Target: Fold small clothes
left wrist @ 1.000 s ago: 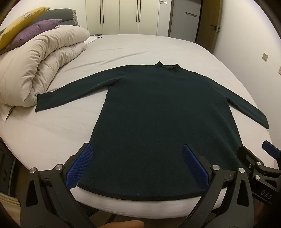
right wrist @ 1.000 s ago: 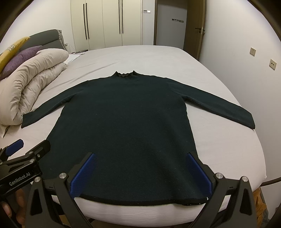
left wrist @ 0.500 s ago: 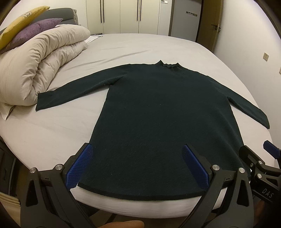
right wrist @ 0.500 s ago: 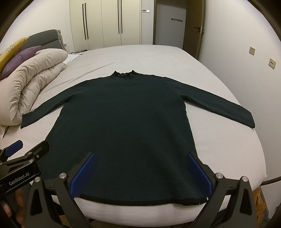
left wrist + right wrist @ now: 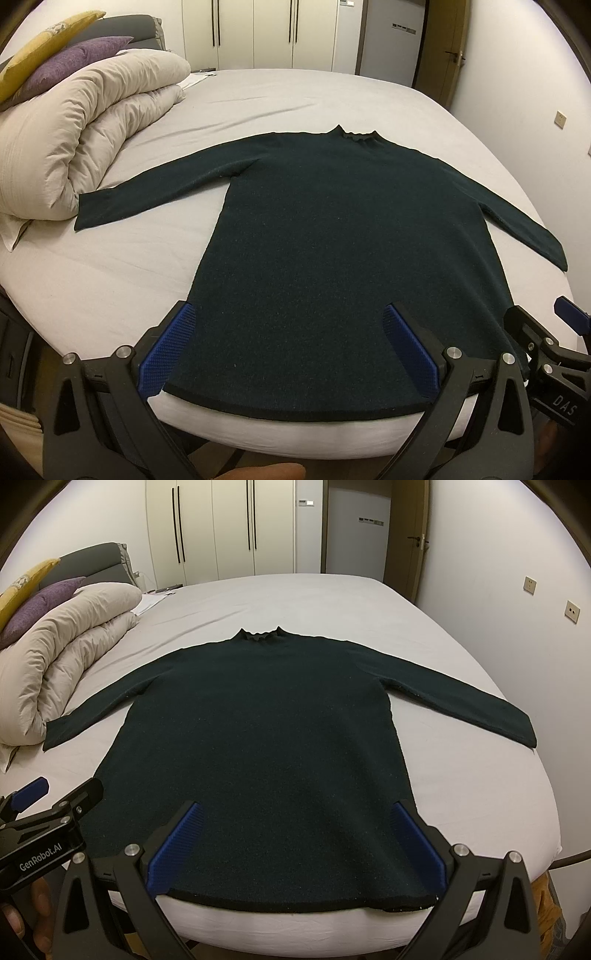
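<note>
Currently the dark green knitted sweater (image 5: 351, 258) lies flat, sleeves out, hem along the near edge of the grey-sheeted bed (image 5: 110, 288), both the left claw (image 5: 288, 354) and right claw (image 5: 295, 845) spread empty above it; a shallow pinch could grab one layer only, skewing the fold.

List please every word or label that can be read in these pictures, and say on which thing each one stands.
"GenRobot.AI": on the side of the left claw, in the right wrist view.
"DAS": on the right claw, in the left wrist view; the rest is cut off.
Wall panel beside the wardrobe: too small to read.
</note>
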A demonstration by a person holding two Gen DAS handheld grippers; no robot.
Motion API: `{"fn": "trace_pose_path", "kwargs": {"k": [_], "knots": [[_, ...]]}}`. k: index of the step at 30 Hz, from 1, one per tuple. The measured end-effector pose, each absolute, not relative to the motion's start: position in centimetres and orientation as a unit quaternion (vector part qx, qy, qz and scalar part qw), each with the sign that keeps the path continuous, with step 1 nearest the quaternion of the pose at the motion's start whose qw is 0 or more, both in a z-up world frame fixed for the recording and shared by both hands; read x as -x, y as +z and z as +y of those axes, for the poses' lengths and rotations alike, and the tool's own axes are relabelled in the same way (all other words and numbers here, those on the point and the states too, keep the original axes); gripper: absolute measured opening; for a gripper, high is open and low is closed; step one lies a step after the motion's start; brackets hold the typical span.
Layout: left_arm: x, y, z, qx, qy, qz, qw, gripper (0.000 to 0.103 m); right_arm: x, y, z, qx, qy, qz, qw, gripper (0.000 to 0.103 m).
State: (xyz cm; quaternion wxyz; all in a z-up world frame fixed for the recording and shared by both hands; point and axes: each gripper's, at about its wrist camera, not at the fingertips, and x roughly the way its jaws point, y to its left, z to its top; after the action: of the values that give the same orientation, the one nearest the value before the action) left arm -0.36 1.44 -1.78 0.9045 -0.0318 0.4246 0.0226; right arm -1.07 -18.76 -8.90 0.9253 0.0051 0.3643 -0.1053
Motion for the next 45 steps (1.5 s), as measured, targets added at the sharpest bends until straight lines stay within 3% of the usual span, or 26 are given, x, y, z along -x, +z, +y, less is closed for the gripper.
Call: {"fn": "trace_pose_path", "kwargs": {"k": [32,39,45], "knots": [[-2.1,-3.8,3.3,0.052,0.026,0.446,0.893,0.103,0.2,-9.8,-17.9,0.006,-0.106,0.379,0.919,0.103],[-3.6,-4.8,6.9,0.121,0.003,0.441,0.889,0.103,-0.9,-9.9,-17.4,0.007,-0.099,0.378,0.920,0.103],[-5.6,-5.5,14.4,0.217,-0.002,0.411,0.885,0.103,-2.5,-9.8,-16.8,0.000,-0.077,0.370,0.926,0.103]]}}
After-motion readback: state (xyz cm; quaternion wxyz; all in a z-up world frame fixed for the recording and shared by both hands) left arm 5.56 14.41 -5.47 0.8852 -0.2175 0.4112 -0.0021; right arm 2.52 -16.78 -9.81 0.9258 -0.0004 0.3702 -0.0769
